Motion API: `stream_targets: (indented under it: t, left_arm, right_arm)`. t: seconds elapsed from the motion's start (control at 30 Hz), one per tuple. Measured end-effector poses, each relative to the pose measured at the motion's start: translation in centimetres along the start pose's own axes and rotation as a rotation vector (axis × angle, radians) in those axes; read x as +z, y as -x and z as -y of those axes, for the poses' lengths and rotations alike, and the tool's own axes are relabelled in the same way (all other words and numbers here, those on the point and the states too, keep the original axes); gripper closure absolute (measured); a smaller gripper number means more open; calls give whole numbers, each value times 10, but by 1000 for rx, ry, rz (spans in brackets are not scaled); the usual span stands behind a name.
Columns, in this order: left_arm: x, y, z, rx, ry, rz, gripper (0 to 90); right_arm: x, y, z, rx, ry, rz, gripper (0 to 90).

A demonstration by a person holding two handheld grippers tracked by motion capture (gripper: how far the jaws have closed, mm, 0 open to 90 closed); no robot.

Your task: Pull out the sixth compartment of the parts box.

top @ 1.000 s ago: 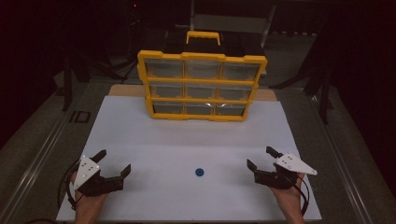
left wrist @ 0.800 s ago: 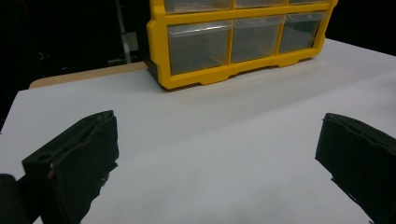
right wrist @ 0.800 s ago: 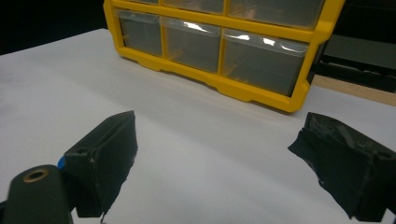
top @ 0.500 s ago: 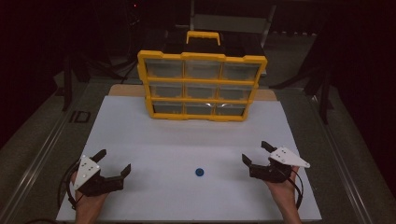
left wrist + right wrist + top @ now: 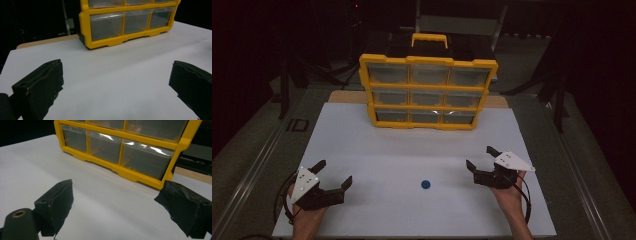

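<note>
Two spread grippers, white table (image 5: 412,145), yellow drawer organizer (image 5: 428,92), dark room

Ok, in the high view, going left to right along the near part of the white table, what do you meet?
Left gripper, jaws open → small blue disc lying on the white table → right gripper, jaws open.

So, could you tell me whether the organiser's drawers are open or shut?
Shut: every drawer front on the organiser sits flush with the yellow frame, none pulled out.
</note>
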State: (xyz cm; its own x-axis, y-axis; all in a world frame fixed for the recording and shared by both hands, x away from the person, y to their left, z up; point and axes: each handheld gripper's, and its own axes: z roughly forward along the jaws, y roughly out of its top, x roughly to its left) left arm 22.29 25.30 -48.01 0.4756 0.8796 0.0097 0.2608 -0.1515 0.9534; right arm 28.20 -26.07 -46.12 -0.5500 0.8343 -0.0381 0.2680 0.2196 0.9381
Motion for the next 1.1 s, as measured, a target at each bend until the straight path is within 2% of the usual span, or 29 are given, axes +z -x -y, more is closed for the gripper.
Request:
stream_targets:
  t: [0.2, 0.37, 0.6, 0.97, 1.1]
  left_arm:
    - [0, 0, 0, 3, -1, -3, 0]
    - [-1, 1, 0, 4, 4, -2, 0]
    - [-1, 0, 0, 7, 5, -2, 0]
    - [-1, 1, -1, 5, 10, -2, 0]
    - [-1, 0, -1, 5, 10, 0, 0]
  right_arm:
    - [8, -1, -6, -18, 7, -13, 115]
    - [12, 0, -12, -15, 6, -8, 115]
    - [23, 0, -25, -39, 8, -5, 115]
    - [39, 0, -42, -37, 13, -5, 115]
    - [46, 1, -47, -39, -6, 9, 115]
